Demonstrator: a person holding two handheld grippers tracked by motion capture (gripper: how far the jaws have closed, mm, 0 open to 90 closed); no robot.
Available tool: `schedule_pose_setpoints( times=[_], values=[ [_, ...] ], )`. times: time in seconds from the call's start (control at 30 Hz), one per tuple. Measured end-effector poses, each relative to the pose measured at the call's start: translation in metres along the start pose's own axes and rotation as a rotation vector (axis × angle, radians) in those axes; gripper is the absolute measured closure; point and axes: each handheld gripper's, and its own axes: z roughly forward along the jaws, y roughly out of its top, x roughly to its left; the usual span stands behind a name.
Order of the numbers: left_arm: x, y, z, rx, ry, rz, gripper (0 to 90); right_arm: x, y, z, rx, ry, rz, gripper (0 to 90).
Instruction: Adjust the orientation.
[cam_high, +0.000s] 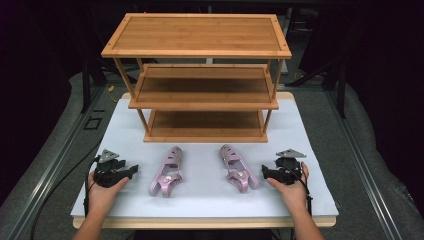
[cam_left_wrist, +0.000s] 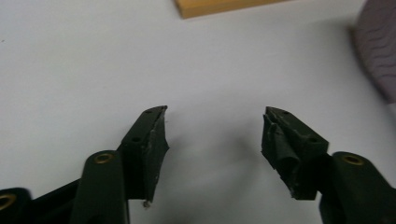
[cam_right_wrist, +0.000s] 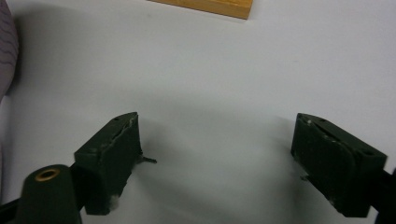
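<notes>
Two pink sandals lie side by side on the white table top (cam_high: 200, 200), the left sandal (cam_high: 167, 171) and the right sandal (cam_high: 237, 168), toes toward the shelf. My left gripper (cam_high: 131, 170) rests on the table left of the left sandal, jaws pointing right at it. In the left gripper view that gripper (cam_left_wrist: 214, 133) stands open with bare table between the jaws, and the sandal's ribbed sole (cam_left_wrist: 379, 51) shows at the right edge. My right gripper (cam_high: 266, 172) rests right of the right sandal, and its own view shows it (cam_right_wrist: 215, 140) open and empty.
A three-tier bamboo shelf rack (cam_high: 200, 75) stands at the back of the table, its bottom shelf (cam_high: 205, 131) just beyond the sandals. Its wooden base corner (cam_left_wrist: 219, 7) (cam_right_wrist: 210, 7) shows at the top of both gripper views. Dark floor surrounds the table.
</notes>
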Motion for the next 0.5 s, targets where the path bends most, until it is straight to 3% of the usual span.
schedule_pose_setpoints(
  times=[0.07,0.1,0.17,0.23,0.33,0.43,0.5],
  values=[
    [-0.005,0.0,-0.007,-0.014,-0.017,-0.008,42.0,0.001,0.0,-0.002,-0.016,-0.006,-0.014,27.9],
    [-0.007,-0.001,-0.01,-0.021,-0.027,-0.016,43.4,0.003,0.0,-0.007,-0.034,-0.053,-0.026,28.6],
    [-0.012,-0.002,-0.014,-0.015,-0.048,-0.004,45.6,0.004,-0.001,-0.012,-0.067,-0.012,-0.03,31.9],
    [-0.017,-0.001,-0.016,-0.025,-0.053,0.015,47.4,0.006,-0.002,-0.017,-0.095,-0.02,-0.038,36.5],
    [-0.026,0.003,-0.021,-0.04,-0.058,0.049,48.0,0.007,-0.001,-0.021,-0.135,0.014,-0.029,44.8],
    [-0.037,0.006,-0.026,-0.053,-0.066,0.101,48.5,0.011,0.001,-0.027,-0.141,0.023,-0.027,46.1],
    [-0.039,0.007,-0.028,-0.056,-0.069,0.11,48.4,0.014,0.002,-0.03,-0.141,-0.007,-0.043,45.5]
  ],
)
